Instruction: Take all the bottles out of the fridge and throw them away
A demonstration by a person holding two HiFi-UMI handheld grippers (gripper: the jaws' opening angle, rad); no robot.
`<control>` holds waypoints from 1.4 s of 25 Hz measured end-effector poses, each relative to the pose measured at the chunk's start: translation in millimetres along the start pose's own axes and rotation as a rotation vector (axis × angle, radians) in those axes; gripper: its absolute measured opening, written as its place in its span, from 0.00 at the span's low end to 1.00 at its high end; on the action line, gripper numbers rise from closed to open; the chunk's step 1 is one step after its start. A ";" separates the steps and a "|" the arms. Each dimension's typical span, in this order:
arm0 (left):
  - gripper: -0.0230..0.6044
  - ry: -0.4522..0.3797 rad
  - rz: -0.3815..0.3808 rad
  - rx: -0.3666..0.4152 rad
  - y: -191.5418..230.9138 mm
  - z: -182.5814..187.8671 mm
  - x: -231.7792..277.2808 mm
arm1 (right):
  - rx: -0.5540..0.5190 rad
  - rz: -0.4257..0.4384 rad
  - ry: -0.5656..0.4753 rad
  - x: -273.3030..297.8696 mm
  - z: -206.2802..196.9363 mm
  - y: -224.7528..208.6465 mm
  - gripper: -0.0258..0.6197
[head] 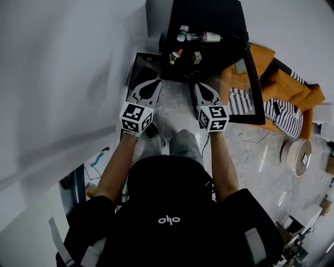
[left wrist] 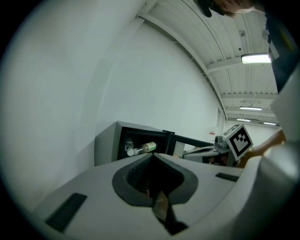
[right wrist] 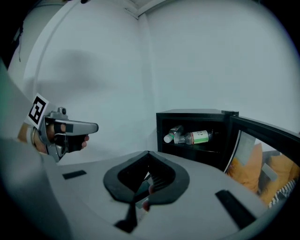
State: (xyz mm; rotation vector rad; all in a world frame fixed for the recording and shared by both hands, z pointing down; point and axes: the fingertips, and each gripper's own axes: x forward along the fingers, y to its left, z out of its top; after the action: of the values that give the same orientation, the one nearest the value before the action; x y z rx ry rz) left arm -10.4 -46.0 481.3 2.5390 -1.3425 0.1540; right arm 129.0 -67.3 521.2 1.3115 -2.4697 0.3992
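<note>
White walls and a speckled floor surround the small black fridge (head: 207, 15), and its door (head: 254, 88) stands open to the right. My left tool (head: 156, 83) and right tool (head: 199, 85) both have the jaws pressed together on nothing. The bottles (head: 207, 37) lie on the upper shelf straight ahead, with the long axis across the opening. I judge the right tool is better lined up with them.

2 bottles (head: 209, 37) lie in the fridge (head: 209, 13); its door (head: 254, 86) stands open rightward, cloth (head: 292, 86) behind.
</note>
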 end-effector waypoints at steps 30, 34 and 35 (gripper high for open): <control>0.04 0.078 -0.004 0.020 55.6 -117.9 174.2 | 0.025 -0.105 0.019 161.4 -99.5 -140.4 0.04; 0.04 0.085 0.001 0.013 63.5 -131.5 198.6 | 0.028 -0.118 0.033 179.1 -112.6 -156.8 0.04; 0.04 0.089 0.003 0.014 66.0 -135.4 203.7 | 0.028 -0.125 0.036 183.8 -116.0 -160.9 0.04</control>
State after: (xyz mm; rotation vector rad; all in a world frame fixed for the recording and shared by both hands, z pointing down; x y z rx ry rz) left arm 54.5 -205.6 667.0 2.5098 -1.3163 0.2738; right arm 182.8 -247.0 716.0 1.4481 -2.3460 0.4240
